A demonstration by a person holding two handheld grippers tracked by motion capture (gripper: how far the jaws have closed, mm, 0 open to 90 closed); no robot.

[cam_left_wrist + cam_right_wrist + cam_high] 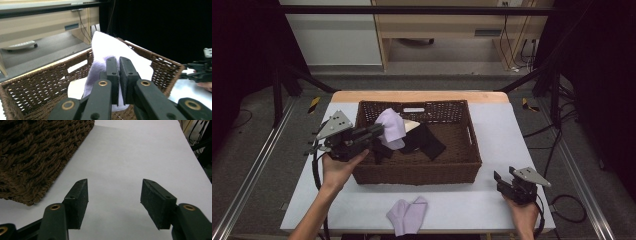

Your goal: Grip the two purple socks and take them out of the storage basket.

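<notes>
My left gripper is shut on a lavender sock, which hangs from its jaws above the left part of the brown wicker basket. In the left gripper view the jaws pinch the lavender sock over the basket. Dark socks and a cream piece lie inside the basket. A second lavender sock lies flat on the table in front of the basket. My right gripper rests at the table's front right, open, nothing between its jaws; in its own view the right gripper faces bare table.
The white table top carries the basket in its middle; the basket corner is left of my right gripper. Dark frame posts stand at both sides. A wooden cabinet and cables lie beyond the table.
</notes>
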